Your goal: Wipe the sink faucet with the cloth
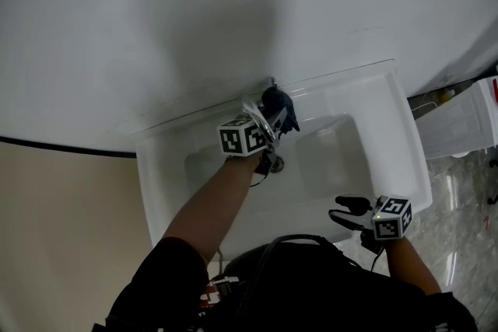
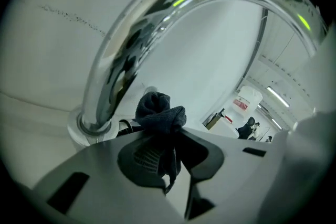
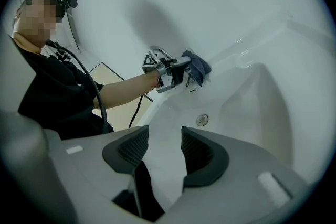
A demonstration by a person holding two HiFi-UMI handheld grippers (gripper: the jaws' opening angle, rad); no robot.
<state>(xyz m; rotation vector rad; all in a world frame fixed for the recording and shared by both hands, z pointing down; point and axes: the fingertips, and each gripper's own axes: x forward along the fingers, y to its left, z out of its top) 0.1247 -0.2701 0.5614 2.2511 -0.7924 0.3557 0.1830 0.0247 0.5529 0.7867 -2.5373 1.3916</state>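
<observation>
My left gripper (image 1: 274, 127) is shut on a bunched dark blue cloth (image 1: 278, 105) at the back of the white sink (image 1: 373, 93). The cloth sits right beside the chrome faucet (image 1: 259, 114). In the left gripper view the curved faucet spout (image 2: 157, 34) arches overhead, its base at the left. The cloth (image 2: 160, 113) sticks out between the fingers of the left gripper (image 2: 170, 157), close to the base; I cannot tell whether it touches. My right gripper (image 1: 347, 212) hangs open over the sink's front right rim with nothing between its jaws. The right gripper view shows the cloth (image 3: 197, 66) and the drain (image 3: 202, 119).
A white wall rises behind the sink. A white plastic crate (image 1: 465, 122) stands on the floor to the right. A black cable (image 3: 92, 86) runs along the person's left arm (image 3: 123, 89). The sink basin (image 1: 327, 159) drops below both grippers.
</observation>
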